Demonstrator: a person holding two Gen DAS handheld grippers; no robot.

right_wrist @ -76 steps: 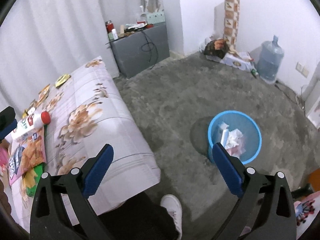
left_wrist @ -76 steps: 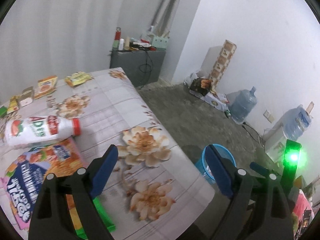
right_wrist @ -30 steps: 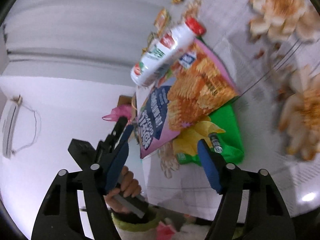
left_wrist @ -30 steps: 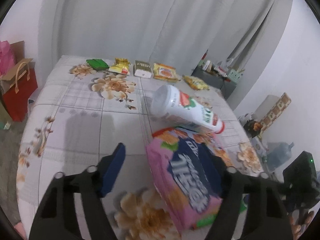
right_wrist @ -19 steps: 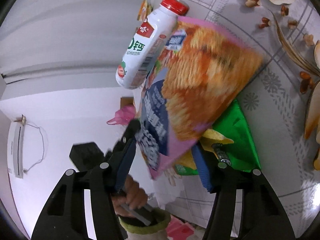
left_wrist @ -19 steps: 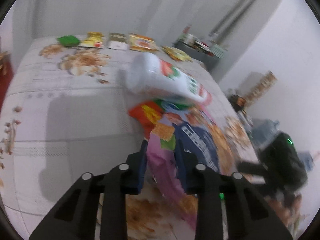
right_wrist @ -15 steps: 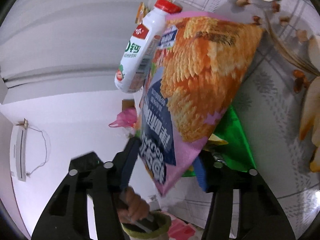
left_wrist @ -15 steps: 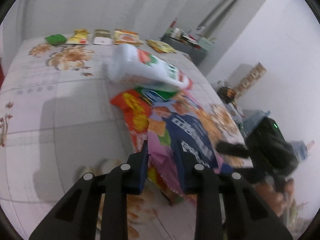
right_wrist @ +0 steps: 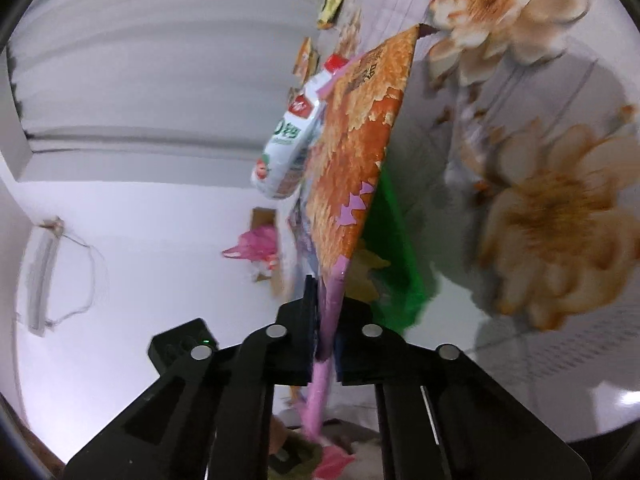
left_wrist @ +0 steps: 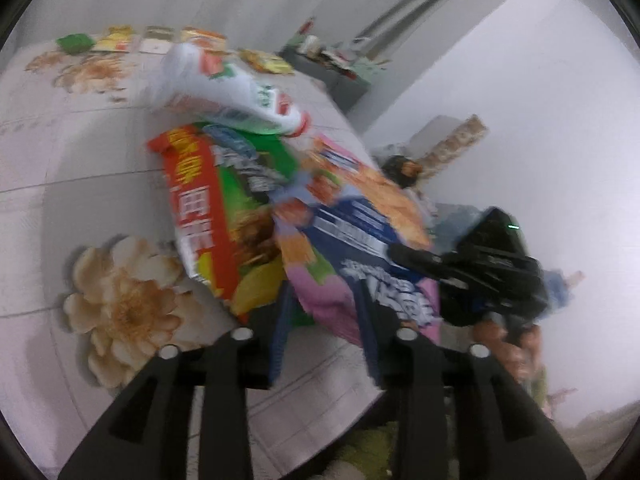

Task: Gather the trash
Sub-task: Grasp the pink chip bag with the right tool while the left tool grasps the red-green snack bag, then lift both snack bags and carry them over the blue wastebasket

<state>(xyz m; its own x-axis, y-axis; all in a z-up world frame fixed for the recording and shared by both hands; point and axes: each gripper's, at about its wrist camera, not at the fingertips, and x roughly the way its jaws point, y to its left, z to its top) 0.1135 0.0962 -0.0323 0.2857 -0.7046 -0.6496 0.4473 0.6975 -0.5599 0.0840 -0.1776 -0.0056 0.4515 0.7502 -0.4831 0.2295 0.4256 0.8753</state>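
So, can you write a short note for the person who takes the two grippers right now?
Right gripper: shut on the pink snack bag, one end lifted off the table.
Left gripper: jaws opening around that bag's pink corner, not pinching it.
On the table: green and red snack bag under the pink one, white bottle lying behind, small packets at the far edge.
Done: pink bag gripped.
Left: bin it, then the rest. No bin in view.

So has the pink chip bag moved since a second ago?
Yes. The pink chip bag has tipped up on edge off the floral tablecloth, pinched in the right gripper; before, it lay flat over the green bag.
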